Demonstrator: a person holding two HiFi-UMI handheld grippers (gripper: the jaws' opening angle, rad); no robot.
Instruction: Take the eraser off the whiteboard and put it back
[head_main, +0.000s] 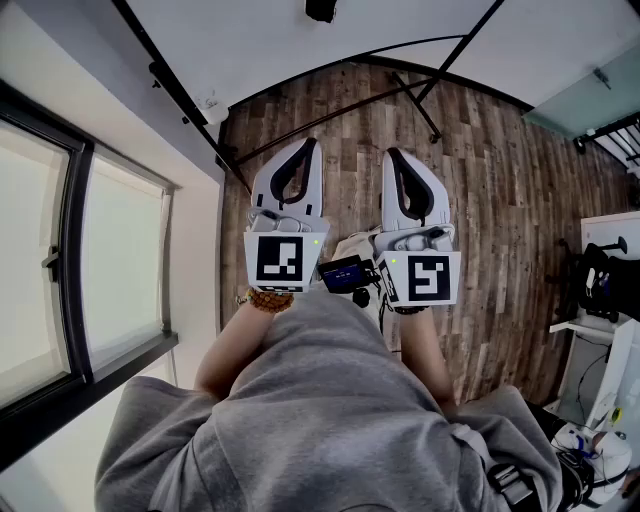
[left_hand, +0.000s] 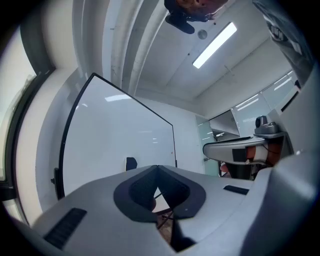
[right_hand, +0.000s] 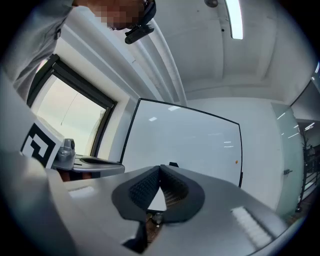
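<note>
Both pairs of fingers are pressed together with nothing between them. On my left gripper (left_hand: 157, 169) the dark pads (left_hand: 136, 192) meet at their tips, leaving only the small triangular gap lower down, where I see floor and a black stand leg. My right gripper (right_hand: 160, 169) looks the same: its ribbed fingers (right_hand: 145, 190) touch at the tips and hold nothing.

I hold the two grippers side by side, close together and about level, out in front of my grey sweatshirt (head_main: 330, 420). Each one shows in the other's view, the right at the right edge and the left, with its marker cube, at the left edge. A beaded bracelet (head_main: 268, 300) sits on my left wrist, and a small device with a lit screen (head_main: 345, 272) hangs between my hands.

Ahead stands the whiteboard (left_hand: 120, 130), black-framed and blank white, on a black stand over the wood floor (head_main: 480, 170). The eraser (left_hand: 131, 163) is a small dark block stuck to the board's face, low down and roughly midway between its left and right edges. I cannot see the board's bottom edge, because my jaws cover it. The eraser is well apart from both grippers. From the right gripper view it peeks just above the closed fingertips; from the left it sits a little to their left. A window (head_main: 60, 270) runs along the wall on my left.
</note>
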